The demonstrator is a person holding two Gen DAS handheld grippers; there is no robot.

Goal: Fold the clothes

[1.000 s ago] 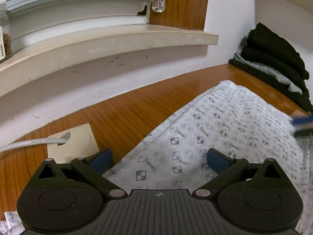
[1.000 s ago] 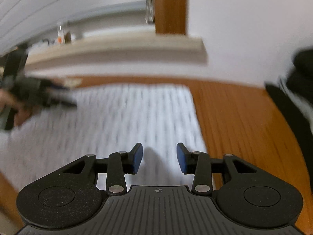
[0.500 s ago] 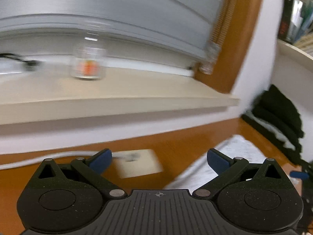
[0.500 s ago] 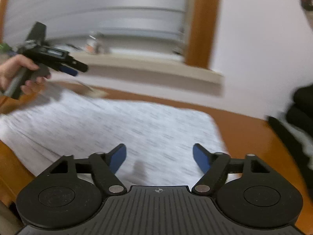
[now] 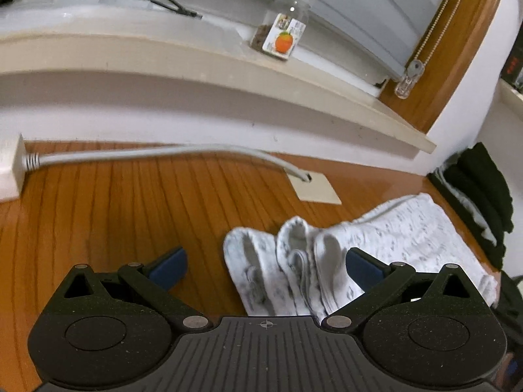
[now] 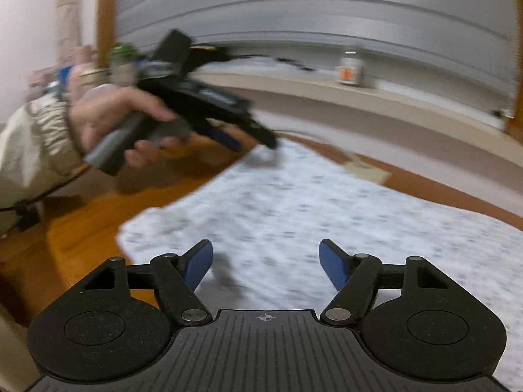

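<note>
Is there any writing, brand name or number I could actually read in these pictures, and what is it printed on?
No text can be read here.
Jar on the windowsill: the label shows an orange fruit picture; its print is too small to read.
White patterned garment: small dark marks repeat across it, too blurred to tell letters.
Dark object at the right edge: reddish marks, illegible.

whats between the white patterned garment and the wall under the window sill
In the left wrist view: bare wooden tabletop, a beige plate set in it, and a grey cable running into that plate beyond the white patterned garment.
</note>
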